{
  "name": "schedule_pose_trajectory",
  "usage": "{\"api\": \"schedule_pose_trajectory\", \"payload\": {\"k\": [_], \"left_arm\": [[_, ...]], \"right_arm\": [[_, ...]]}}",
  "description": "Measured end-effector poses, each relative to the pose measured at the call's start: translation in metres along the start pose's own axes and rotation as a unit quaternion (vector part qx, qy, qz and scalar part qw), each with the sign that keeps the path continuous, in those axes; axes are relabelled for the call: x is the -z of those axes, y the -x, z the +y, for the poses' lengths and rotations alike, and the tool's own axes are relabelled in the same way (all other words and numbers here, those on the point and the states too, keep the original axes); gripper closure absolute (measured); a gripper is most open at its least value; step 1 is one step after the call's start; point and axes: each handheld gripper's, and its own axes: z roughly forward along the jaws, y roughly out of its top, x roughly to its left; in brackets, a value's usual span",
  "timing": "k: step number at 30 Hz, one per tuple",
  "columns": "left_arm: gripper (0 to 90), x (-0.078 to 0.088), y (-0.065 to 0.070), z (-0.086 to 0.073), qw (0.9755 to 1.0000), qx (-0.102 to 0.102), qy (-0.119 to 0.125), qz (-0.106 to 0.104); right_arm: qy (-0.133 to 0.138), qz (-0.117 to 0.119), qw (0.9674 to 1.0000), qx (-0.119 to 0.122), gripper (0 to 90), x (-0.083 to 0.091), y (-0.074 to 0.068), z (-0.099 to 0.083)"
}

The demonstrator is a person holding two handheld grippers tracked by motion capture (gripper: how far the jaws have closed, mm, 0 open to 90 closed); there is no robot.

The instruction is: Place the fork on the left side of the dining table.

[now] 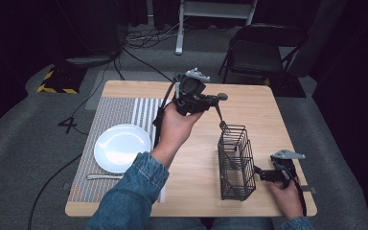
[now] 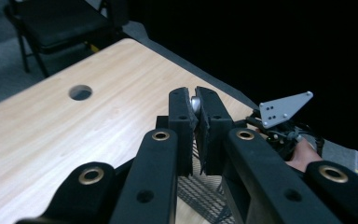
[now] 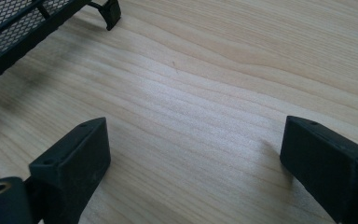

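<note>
above the basket (image 1: pixel 236 162) my left gripper (image 1: pixel 212 99) has its jaws clamped on a spoon (image 1: pixel 219 113); my right gripper (image 3: pixel 193 161) rests with jaws apart.

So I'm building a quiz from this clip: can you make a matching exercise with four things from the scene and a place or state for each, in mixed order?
Things:
1. plate
2. wire basket
3. left tool
4. right tool

Places or states:
A. open, low over the bare wood beside the basket
B. standing upright on the right part of the table
C. lying on the striped placemat
D. raised above the table, shut on a metal utensil

Pairs: 1-C, 2-B, 3-D, 4-A
</note>
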Motion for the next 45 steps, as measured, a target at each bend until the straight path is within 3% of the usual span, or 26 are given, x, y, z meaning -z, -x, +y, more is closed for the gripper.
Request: {"api": "schedule_pose_trajectory", "payload": {"k": [6,14,27,32,37,38,45], "left_arm": [[85.9,0.028,-0.015,0.000,0.9996,0.009,0.019,0.018],[85.9,0.045,-0.029,-0.004,0.9987,0.018,0.029,0.038],[85.9,0.084,-0.067,-0.017,0.9943,0.040,0.047,0.087],[85.8,0.104,-0.091,-0.030,0.9898,0.057,0.051,0.120],[85.8,0.112,-0.106,-0.040,0.9868,0.067,0.048,0.139],[85.8,0.116,-0.114,-0.045,0.9849,0.075,0.048,0.148],[85.8,0.122,-0.139,-0.058,0.9807,0.101,0.043,0.161]], "right_arm": [[0.000,0.000,1.0000,0.000,8.4,0.000,0.000,0.000],[0.001,-0.002,1.0000,-0.001,8.8,0.000,0.000,0.000],[0.001,-0.003,1.0000,-0.001,9.0,0.000,0.000,0.000],[0.001,-0.003,1.0000,-0.001,9.1,0.000,0.000,0.000],[0.002,-0.003,1.0000,-0.002,9.2,0.000,0.000,0.000],[0.002,-0.004,1.0000,-0.002,9.2,0.000,0.000,0.000],[0.002,-0.004,1.0000,-0.003,9.4,0.000,0.000,0.000]]}}
